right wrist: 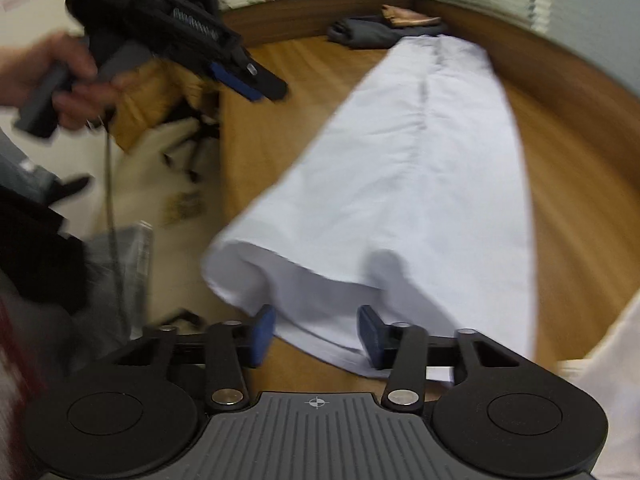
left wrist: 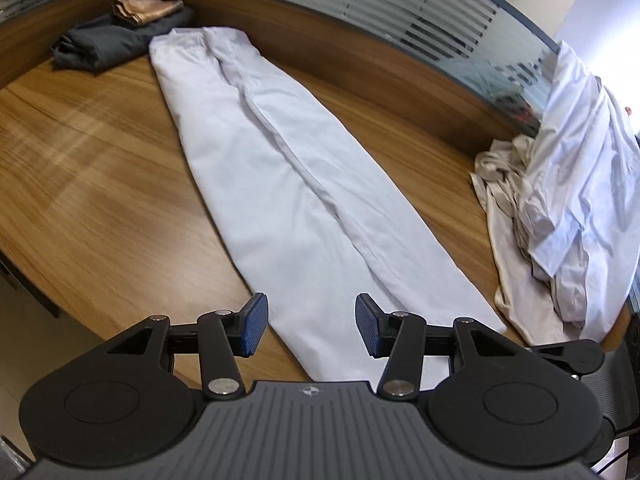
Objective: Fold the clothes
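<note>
Cloth is what I am handling here: the white garment (left wrist: 280, 184), folded into a long strip, is lying along the wooden table (left wrist: 88, 168) from near to far. It is looking light, soft and limp, so I am aiming at its near hem. Left gripper (left wrist: 311, 326) and right gripper (right wrist: 316, 334) are both standing open over that hem, not pressing it yet

A wooden table (left wrist: 100, 168) fills the scene, edged at the far side by a raised wooden rim (left wrist: 360, 56). Behind the rim stands glass with horizontal blinds (left wrist: 420, 8). Off the table's left edge, an office chair (right wrist: 176, 148) stands on the pale floor.
</note>
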The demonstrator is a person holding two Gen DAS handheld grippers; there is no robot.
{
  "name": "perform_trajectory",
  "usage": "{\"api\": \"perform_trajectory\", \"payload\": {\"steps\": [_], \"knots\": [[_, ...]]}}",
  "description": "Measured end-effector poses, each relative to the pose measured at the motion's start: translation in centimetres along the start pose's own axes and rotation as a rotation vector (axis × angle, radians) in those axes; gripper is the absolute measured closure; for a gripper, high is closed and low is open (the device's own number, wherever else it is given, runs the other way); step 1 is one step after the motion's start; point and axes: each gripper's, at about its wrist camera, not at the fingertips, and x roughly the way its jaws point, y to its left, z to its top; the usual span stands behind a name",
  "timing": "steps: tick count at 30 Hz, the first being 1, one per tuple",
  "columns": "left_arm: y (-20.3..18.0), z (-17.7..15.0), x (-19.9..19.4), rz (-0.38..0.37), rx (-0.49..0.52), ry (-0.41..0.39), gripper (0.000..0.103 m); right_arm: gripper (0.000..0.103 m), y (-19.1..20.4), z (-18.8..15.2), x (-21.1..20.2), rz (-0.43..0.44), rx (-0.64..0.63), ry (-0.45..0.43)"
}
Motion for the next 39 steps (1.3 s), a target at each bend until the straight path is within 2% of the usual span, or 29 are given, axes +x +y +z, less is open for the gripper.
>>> {"api": "perform_trajectory", "payload": {"steps": [2, 3, 4, 8, 15, 19, 23, 29, 31, 32, 35, 39], "knots": [[-0.6, 0.0, 0.8, -0.007, 0.006, 0.026, 0.049, 0.049, 0.4, 0.1, 0.4, 0.054, 0.017, -0.034], [-0.8, 0.1, 1.2, -0.015, 0.010, 0.037, 0.049, 0.039, 0.7, 0.2, 0.6, 0.069, 0.019, -0.045], [-1.0, 0.2, 1.8, -0.022, 0.018, 0.049, 0.049, 0.033, 0.9, 0.2, 0.9, 0.081, 0.017, -0.055], [-1.8, 1.1, 4.4, -0.043, 0.066, 0.089, 0.049, 0.028, 1.7, 0.4, 2.3, 0.131, 0.028, -0.080], [-1.7, 3.8, 9.3, -0.089, 0.106, 0.153, 0.049, 0.018, 2.3, 0.6, 5.4, 0.029, 0.108, -0.137], [-1.3, 4.7, 11.5, -0.091, 0.132, 0.212, 0.049, 0.015, 3.2, 0.8, 6.9, 0.000, 0.093, -0.158], [-1.2, 5.0, 12.7, -0.091, 0.159, 0.251, 0.049, 0.016, 3.6, 0.9, 7.1, 0.031, 0.053, -0.148], [-1.1, 4.7, 13.5, -0.097, 0.159, 0.257, 0.048, 0.021, 4.6, -0.2, 5.3, 0.165, -0.012, -0.102], [-1.2, 4.6, 13.4, -0.101, 0.159, 0.248, 0.046, 0.033, 4.9, -0.6, 5.1, 0.218, -0.027, -0.055], [-1.2, 4.6, 13.3, -0.103, 0.161, 0.243, 0.045, 0.035, 4.9, -0.7, 5.0, 0.240, -0.028, -0.034], [-1.3, 4.4, 13.0, -0.093, 0.161, 0.238, 0.046, 0.036, 4.9, -0.9, 4.3, 0.257, -0.041, -0.001], [-1.9, 3.6, 10.3, -0.108, 0.209, 0.190, 0.046, 0.036, 4.2, -0.8, 2.3, 0.196, -0.055, -0.033]]}}
